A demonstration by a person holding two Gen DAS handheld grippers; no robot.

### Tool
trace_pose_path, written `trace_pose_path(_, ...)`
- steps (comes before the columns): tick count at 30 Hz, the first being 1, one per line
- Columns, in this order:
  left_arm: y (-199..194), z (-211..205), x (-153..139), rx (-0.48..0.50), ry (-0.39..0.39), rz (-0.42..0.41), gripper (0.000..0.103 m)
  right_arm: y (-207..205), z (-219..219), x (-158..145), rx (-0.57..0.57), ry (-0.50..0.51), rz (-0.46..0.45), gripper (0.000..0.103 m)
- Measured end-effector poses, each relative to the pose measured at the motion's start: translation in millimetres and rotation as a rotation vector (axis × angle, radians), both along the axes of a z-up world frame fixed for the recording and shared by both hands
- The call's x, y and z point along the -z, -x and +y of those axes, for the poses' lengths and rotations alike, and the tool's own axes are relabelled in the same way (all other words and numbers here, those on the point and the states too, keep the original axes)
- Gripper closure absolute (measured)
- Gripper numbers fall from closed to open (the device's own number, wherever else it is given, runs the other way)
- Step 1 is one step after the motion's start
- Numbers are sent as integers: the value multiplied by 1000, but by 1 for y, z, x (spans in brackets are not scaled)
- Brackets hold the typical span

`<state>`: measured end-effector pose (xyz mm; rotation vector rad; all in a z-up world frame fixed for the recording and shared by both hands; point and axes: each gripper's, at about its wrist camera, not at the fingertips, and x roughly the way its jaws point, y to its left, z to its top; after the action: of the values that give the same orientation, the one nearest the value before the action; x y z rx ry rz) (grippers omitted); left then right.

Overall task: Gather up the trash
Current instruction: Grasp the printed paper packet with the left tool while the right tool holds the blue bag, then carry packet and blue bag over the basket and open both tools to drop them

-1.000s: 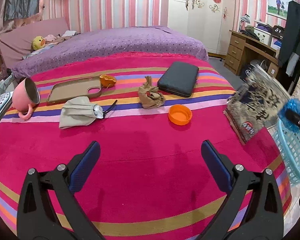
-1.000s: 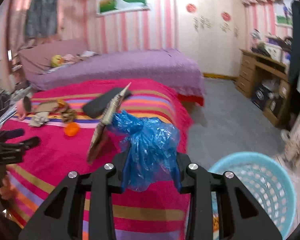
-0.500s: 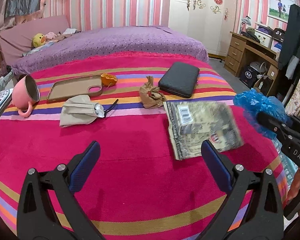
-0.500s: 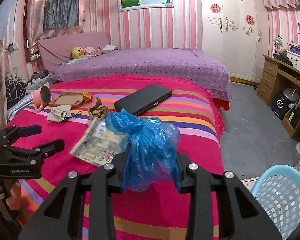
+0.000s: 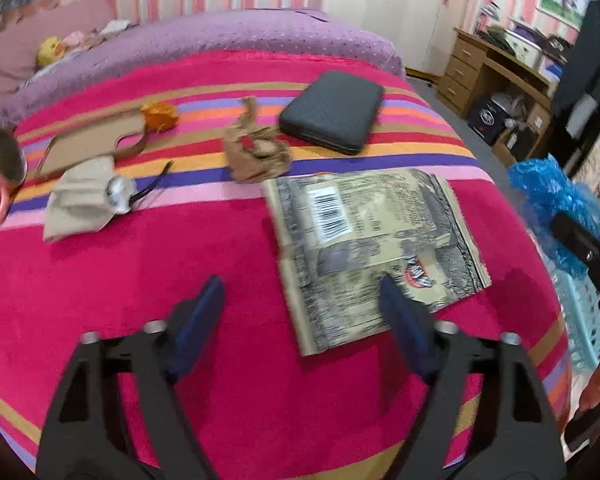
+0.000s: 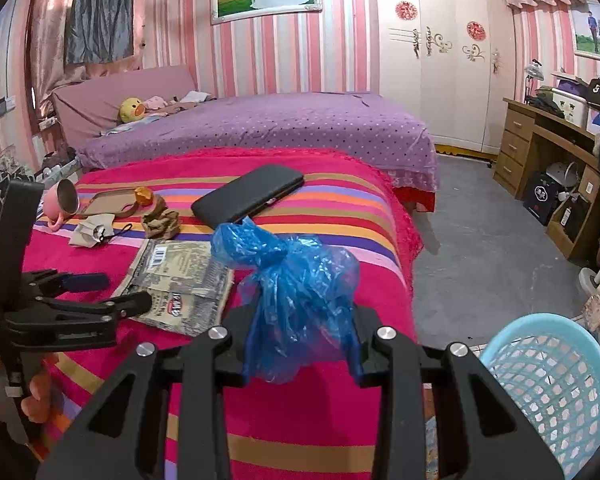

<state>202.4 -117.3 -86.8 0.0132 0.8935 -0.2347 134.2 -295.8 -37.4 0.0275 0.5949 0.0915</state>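
A flat printed snack wrapper lies on the striped pink blanket. My left gripper hovers low over the wrapper's near corner. Its jaws are closing, with part of the wrapper between them and the pads not pressing on it. Its right finger hangs above the wrapper. My right gripper is shut on a crumpled blue plastic bag, held over the bed's edge. It also shows at the right of the left wrist view. A crumpled brown paper and an orange peel lie farther back.
A light blue mesh basket stands on the floor beside the bed's right edge. On the blanket are a black case, a brown phone case, a beige pouch and a pink mug. A wooden desk stands far right.
The wrapper went from upright at the bed's right edge to flat on the blanket, where the orange lid was. My left gripper moved forward and down over it with narrower jaws.
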Motion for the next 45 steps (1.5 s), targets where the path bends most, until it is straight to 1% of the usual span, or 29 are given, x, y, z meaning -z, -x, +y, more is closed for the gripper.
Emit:
trace_pose_path(1,0,-3,0,8,-8,-4,46,1,-3,0,4,-1,-1,69)
trace_pose_path(2,1,-7,-1,22,-15,-11,58,2,-5,-1,7,-1,-2,69)
trace_pose_path(4,4,-14,-2,34,-45,-28,69,4,-11,-2,18,-4,-7,69)
trace_pose_path(5,6,-16,-2,40,-59,-37,81,5,-13,-3,23,-6,-9,69)
trace_pose_path(6,8,-18,-3,47,-62,-41,90,6,-16,-4,28,-8,-11,69)
trace_pose_path(8,11,-18,-4,51,-59,-52,103,8,-21,-4,39,-15,-16,69)
trace_pose_path(10,14,-16,-8,49,-57,-72,103,10,-26,-6,46,-16,-21,69)
trace_pose_path(12,21,-14,-16,48,-56,-113,103,12,-29,-7,52,-18,-28,69)
trace_pose_path(16,32,-10,-34,58,-13,-165,103,15,-37,-8,70,-17,-38,69)
trace_pose_path(19,41,-11,-49,60,-3,-205,103,19,-43,-10,87,-14,-47,69)
trace_pose_path(23,51,-17,-63,61,21,-233,103,27,-59,-16,116,-12,-64,69)
trace_pose_path(26,58,-29,-74,69,25,-252,103,37,-80,-19,157,-18,-73,69)
trace_pose_path(31,73,-58,-86,110,28,-280,103,55,-118,-21,231,-27,-91,69)
trace_pose_path(35,88,-88,-101,153,81,-296,103,73,-147,-22,283,-29,-103,69)
trace_pose_path(38,101,-115,-107,197,95,-303,103,85,-169,-22,325,-42,-111,69)
trace_pose_path(41,110,-140,-106,234,110,-296,103,96,-190,-20,367,-43,-111,69)
trace_pose_path(45,119,-183,-90,288,111,-259,103,110,-214,-12,409,-28,-89,69)
